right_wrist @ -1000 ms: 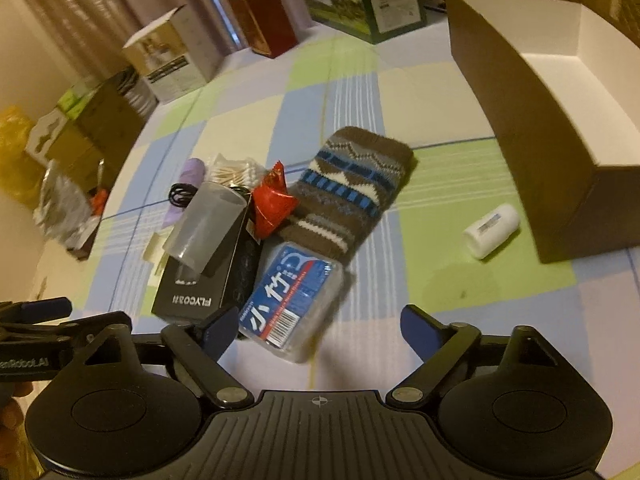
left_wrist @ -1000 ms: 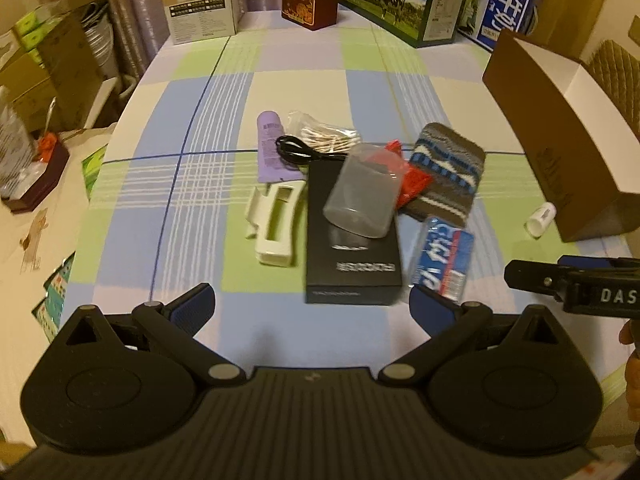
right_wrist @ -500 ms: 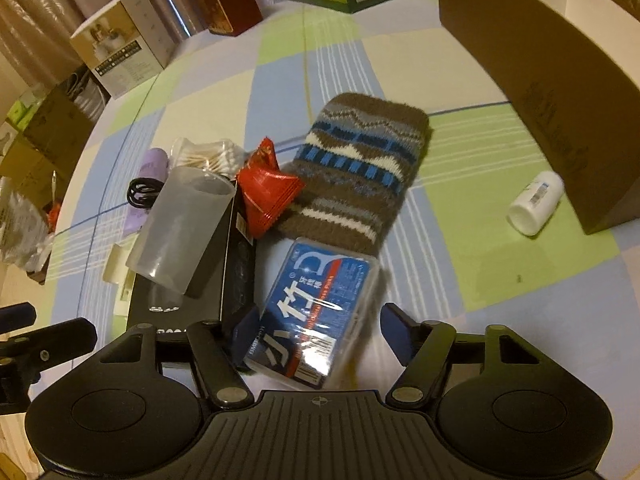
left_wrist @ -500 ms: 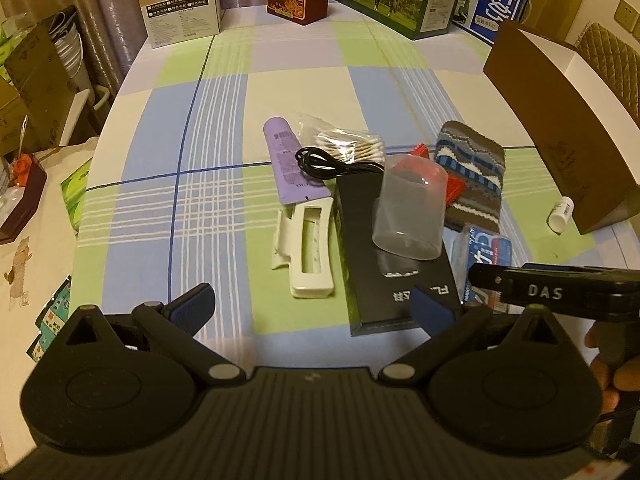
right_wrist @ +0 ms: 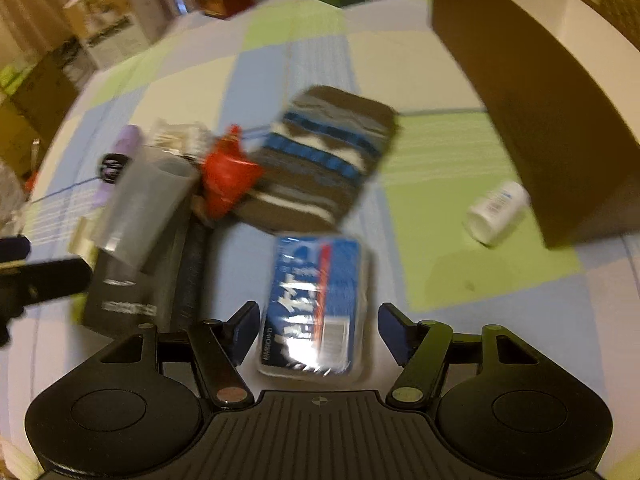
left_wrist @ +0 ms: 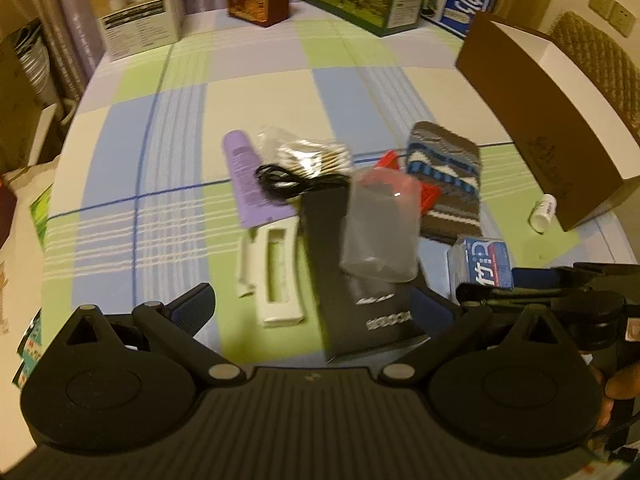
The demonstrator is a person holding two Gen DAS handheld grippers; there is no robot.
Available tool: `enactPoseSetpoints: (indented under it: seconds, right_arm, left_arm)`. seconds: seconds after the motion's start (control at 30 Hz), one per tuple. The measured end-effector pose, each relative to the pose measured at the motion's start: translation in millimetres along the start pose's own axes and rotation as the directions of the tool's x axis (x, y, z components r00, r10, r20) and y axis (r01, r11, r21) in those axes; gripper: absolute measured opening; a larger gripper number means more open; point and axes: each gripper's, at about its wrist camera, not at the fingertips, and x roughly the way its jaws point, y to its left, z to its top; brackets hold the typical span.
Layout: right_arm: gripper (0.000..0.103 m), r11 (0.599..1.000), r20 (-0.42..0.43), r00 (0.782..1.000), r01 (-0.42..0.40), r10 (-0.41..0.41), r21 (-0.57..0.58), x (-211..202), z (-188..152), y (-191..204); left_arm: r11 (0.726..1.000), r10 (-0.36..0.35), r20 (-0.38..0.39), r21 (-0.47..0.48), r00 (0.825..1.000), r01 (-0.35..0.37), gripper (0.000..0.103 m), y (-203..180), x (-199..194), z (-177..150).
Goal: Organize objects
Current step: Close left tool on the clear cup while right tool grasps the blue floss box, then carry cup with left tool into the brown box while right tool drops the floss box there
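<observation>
I have the right gripper point(right_wrist: 318, 330) down low with its jaws spread either side of the blue packet point(right_wrist: 314, 304), pads not touching it. The packet lies flat on the checked tablecloth point(right_wrist: 460, 152), just near of the knitted sock point(right_wrist: 328, 156). Left gripper point(left_wrist: 312, 308) is wide open too, hovering over the near end of the black box point(left_wrist: 356, 280), holding nothing. A clear plastic cup point(left_wrist: 380, 228) lies tipped across that box, white plastic holder point(left_wrist: 276, 276) just to its left. Small white bottle point(right_wrist: 496, 212) lies beside the brown cardboard box point(right_wrist: 532, 100) on the right. Right-wrist view is motion-blurred, so packet text unreadable
</observation>
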Motion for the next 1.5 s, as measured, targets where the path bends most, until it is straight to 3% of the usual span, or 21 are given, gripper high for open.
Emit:
enactPoseSetpoints:
  seconds: [0.3,0.6,0.67,0.73,1.1,1.13,1.23,1.5]
  right_arm:
    - [0.063,0.993,0.03,0.999,-0.031,0.028,0.113,-10,-6,-43]
    - [0.063,0.993,0.09,0.992,-0.096,0.089,0.067,-21,-2,-49]
    - [0.063,0.994,0.085,0.992,-0.098,0.094,0.041,-20,-1,-47]
    - [0.063,0.995,0.081,0.992,-0.095,0.093,0.014,-17,0,-44]
    - [0.062,0.981,0.062,0.995,-0.06,0.073,-0.182,7,3,-29]
    - [0.055,0.978,0.059,0.996,-0.049,0.062,-0.205,8,2,-28]
    - [0.054,0.968,0.057,0.997,-0.033,0.049,-0.25,9,-1,-27]
    - [0.054,0.964,0.074,0.975,-0.194,0.21,-0.182,-35,7,-55]
  left_arm:
    - [0.989,-0.071,0.037,0.13,0.997,0.065,0.093,-32,17,24]
    - [0.971,-0.074,0.0,0.229,0.997,0.072,0.068,-47,53,41]
    - [0.97,-0.079,-0.008,0.228,0.997,0.078,0.054,-47,57,42]
    - [0.972,-0.09,-0.006,0.219,0.996,0.089,0.047,-45,58,42]
    - [0.991,-0.072,0.002,0.111,0.997,0.071,0.047,-31,41,28]
    - [0.992,-0.069,0.002,0.102,0.998,0.068,0.047,-30,39,27]
    - [0.995,-0.057,0.0,0.079,0.998,0.057,0.047,-29,32,22]
    - [0.997,-0.055,0.031,0.054,0.998,0.054,0.047,-49,11,17]
